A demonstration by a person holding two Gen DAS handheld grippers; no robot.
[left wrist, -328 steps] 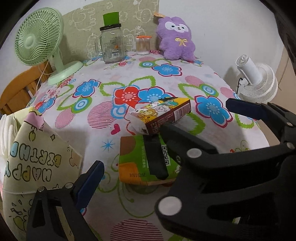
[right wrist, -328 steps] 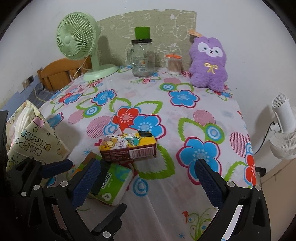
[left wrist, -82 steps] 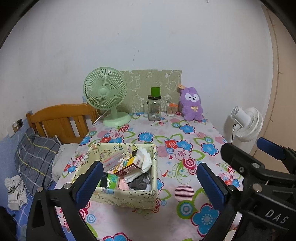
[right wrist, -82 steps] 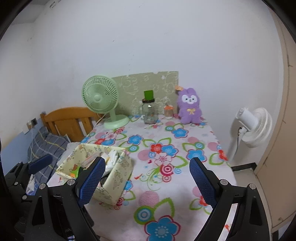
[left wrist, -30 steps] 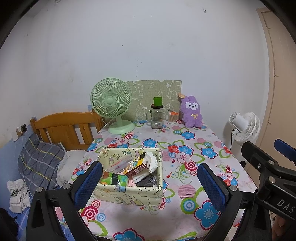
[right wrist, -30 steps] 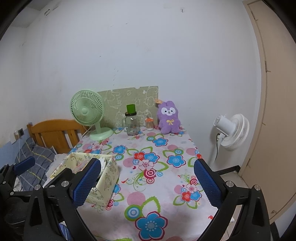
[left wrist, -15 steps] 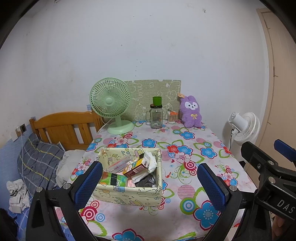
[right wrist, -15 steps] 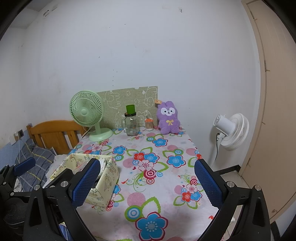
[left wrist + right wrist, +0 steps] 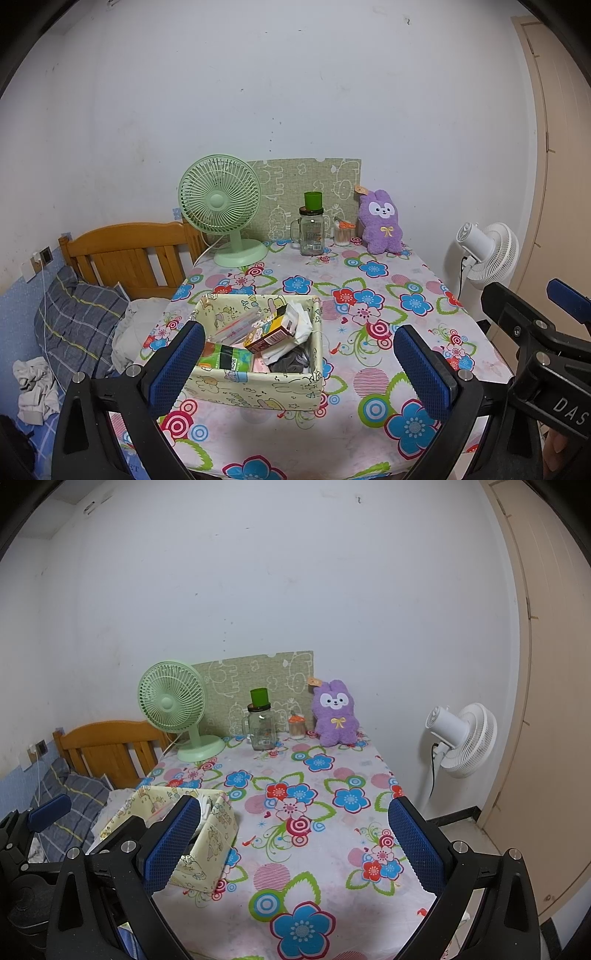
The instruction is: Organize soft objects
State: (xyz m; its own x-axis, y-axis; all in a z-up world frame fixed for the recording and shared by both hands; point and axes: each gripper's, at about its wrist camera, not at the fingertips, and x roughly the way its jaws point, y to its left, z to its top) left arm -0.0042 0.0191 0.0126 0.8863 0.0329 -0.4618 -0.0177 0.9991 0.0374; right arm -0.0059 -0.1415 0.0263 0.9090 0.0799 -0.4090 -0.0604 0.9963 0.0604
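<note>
A pale yellow fabric basket [image 9: 255, 387] stands on the flowered tablecloth near the table's front left. Inside lie a green tissue pack [image 9: 225, 360], a cartoon-printed carton [image 9: 271, 332], white tissues and a grey cloth. The right wrist view shows the same basket [image 9: 216, 845] at lower left. My left gripper [image 9: 299, 369] hangs open in the air before the table, empty. Held back from the table's front edge, my right gripper [image 9: 293, 843] is open and empty too. A purple plush rabbit [image 9: 382, 221] sits at the back, also seen as the plush rabbit [image 9: 335, 712].
At the table's back stand a green desk fan [image 9: 221, 206], a glass jar [image 9: 312, 230] with a green cup on top and a cotton-swab pot [image 9: 344, 232]. A white floor fan [image 9: 460, 738] is right of the table; a wooden bed headboard [image 9: 125, 254] is left.
Since 10.9 s ago the tissue pack and the carton went from the tablecloth into the basket, and both grippers drew far back. Over the last second nothing visibly moved.
</note>
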